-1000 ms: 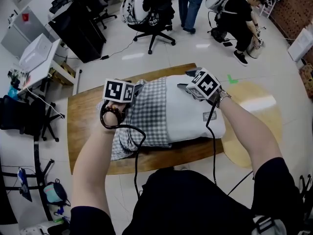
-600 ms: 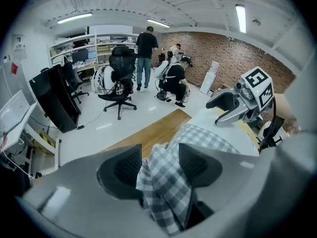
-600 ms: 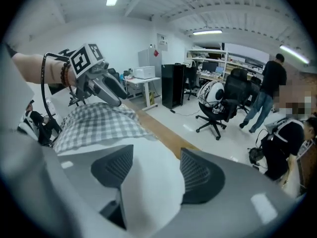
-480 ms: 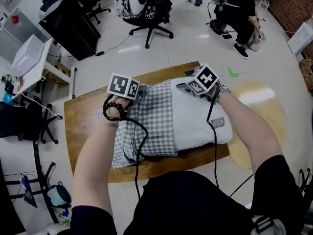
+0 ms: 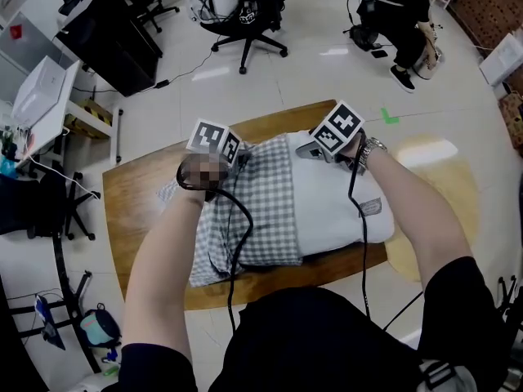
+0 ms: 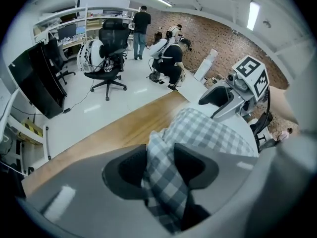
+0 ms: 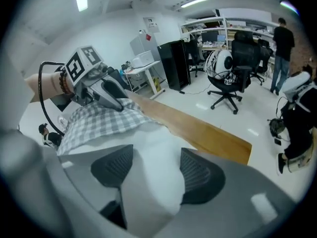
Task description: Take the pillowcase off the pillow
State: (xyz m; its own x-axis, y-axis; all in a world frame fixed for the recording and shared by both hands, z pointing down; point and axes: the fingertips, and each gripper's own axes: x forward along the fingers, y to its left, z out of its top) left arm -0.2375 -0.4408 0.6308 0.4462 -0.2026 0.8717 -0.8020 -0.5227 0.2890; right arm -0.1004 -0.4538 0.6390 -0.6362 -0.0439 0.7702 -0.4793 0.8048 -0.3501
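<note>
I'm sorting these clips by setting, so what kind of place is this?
Most likely an office or lab workroom: a swivel office chair, shelves with monitors and a brick wall.

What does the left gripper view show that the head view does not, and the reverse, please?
Only the left gripper view shows that the left gripper, whose jaws have just been closing, pinches a fold of the checked pillowcase. Only the head view shows the person's forearms, the label on the white pillow and the pillowcase covering just its left part. Both show the pillow, the wooden table and the black office chair.
</note>
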